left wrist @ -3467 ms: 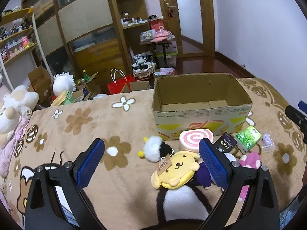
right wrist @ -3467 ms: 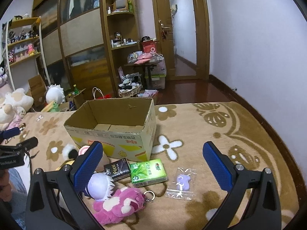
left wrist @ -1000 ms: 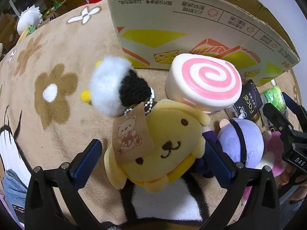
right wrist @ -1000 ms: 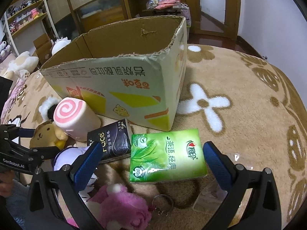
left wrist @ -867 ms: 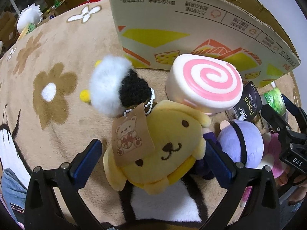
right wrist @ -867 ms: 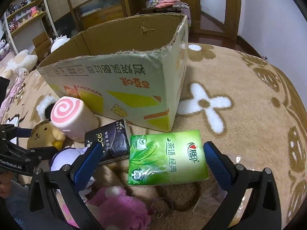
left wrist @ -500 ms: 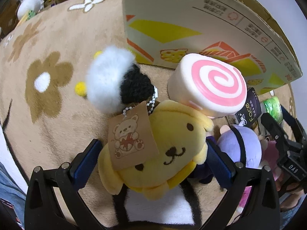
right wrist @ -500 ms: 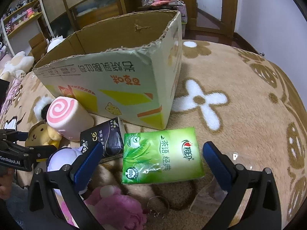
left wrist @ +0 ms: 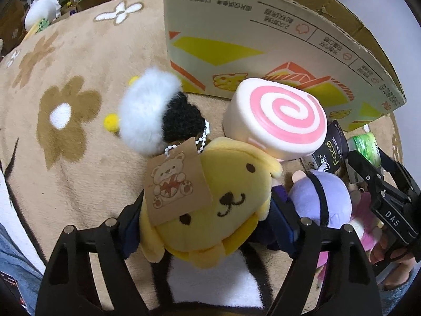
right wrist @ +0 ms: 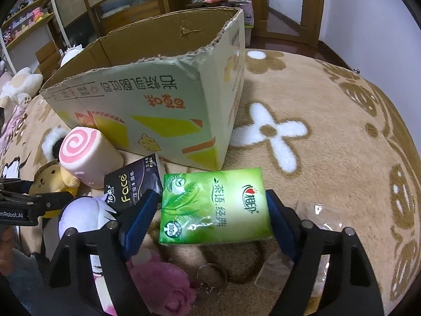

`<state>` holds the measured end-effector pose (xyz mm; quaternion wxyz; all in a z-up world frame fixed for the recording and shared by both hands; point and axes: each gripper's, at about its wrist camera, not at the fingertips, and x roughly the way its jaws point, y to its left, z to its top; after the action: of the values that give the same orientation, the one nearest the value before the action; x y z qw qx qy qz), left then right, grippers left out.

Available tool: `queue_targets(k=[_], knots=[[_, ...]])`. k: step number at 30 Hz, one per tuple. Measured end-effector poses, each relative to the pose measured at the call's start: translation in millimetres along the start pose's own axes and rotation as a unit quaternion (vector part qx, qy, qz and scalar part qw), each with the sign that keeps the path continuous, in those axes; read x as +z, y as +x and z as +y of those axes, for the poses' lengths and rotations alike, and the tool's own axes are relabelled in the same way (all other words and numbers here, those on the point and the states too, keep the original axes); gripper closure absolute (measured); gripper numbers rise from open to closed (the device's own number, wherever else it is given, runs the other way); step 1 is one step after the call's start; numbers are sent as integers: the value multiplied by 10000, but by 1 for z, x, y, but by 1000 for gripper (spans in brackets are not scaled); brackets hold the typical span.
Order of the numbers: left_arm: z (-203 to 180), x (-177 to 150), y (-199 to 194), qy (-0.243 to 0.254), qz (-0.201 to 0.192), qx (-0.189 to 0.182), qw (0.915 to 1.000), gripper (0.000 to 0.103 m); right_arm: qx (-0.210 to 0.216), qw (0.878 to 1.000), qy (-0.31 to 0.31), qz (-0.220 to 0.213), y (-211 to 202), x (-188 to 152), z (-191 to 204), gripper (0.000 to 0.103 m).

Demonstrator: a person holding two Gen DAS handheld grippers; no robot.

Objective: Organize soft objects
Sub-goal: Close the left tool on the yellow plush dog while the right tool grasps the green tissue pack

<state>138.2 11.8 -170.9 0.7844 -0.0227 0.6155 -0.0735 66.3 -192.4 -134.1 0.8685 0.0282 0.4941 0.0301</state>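
My left gripper (left wrist: 208,223) is shut on the yellow dog plush (left wrist: 223,202), which bears a brown bear tag (left wrist: 173,181). My right gripper (right wrist: 210,216) has closed around the green tissue pack (right wrist: 214,205), its pads at both sides. A pink-swirl roll cushion (left wrist: 276,115) and a white and black fluffy plush (left wrist: 155,113) lie beside the dog. A purple plush (left wrist: 323,200) and a pink plush (right wrist: 160,289) lie near the black "Face" tissue pack (right wrist: 134,184). The open cardboard box (right wrist: 163,100) stands behind them on the flowered blanket.
A clear plastic packet (right wrist: 313,223) and a key ring (right wrist: 210,276) lie by the green pack. Shelves, a door and floor clutter are behind the box. More plush toys (right wrist: 15,84) sit at the far left.
Both grippers have moved down and in, and both jaws have closed: the left on the yellow dog plush, the right around the green tissue pack.
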Motion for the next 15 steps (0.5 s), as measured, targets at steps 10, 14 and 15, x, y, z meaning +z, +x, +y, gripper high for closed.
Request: queue_targets(k=[10,14,15], knots=[[-19,-17,-25,203,-162,328,9991,24,-131,9999,-65,-1,-3,-3,4,25],[-24,-21,-34,274,-248,362,9987,24,-122,9999,-5,-29,-9,-4,4,25],[-28,-24,-35,278,-265,369,9986,24,-121,9999,4,-43,-11,-4,5,25]])
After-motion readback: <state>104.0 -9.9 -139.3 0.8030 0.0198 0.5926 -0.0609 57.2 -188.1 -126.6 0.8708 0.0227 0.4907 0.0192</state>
